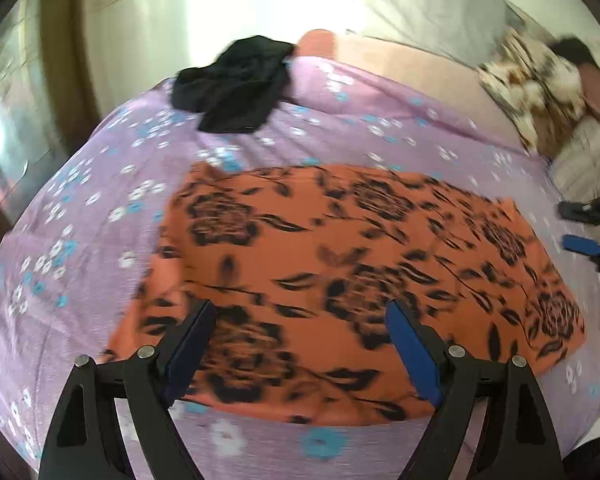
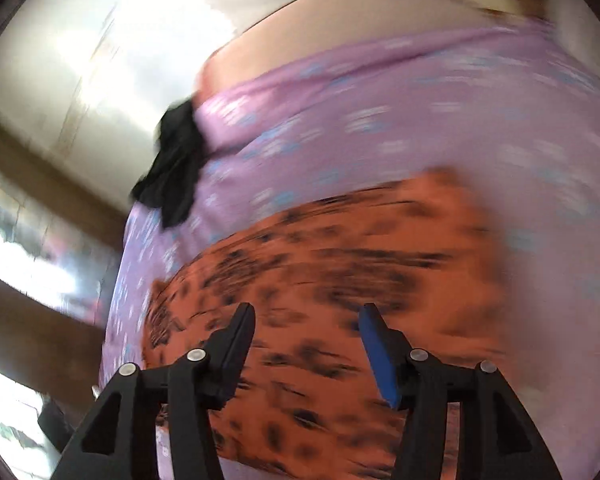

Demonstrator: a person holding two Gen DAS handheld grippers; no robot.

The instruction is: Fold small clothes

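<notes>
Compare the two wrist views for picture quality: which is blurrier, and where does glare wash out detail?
Left wrist view: only mildly soft, so the orange floral cloth and black garment read clearly; window glare bleaches the top centre; the fisheye bows the purple bedsheet. Right wrist view: heavy motion blur streaks the cloth's pattern; glare burns out the upper left; only the right tongs look sharp.
</notes>
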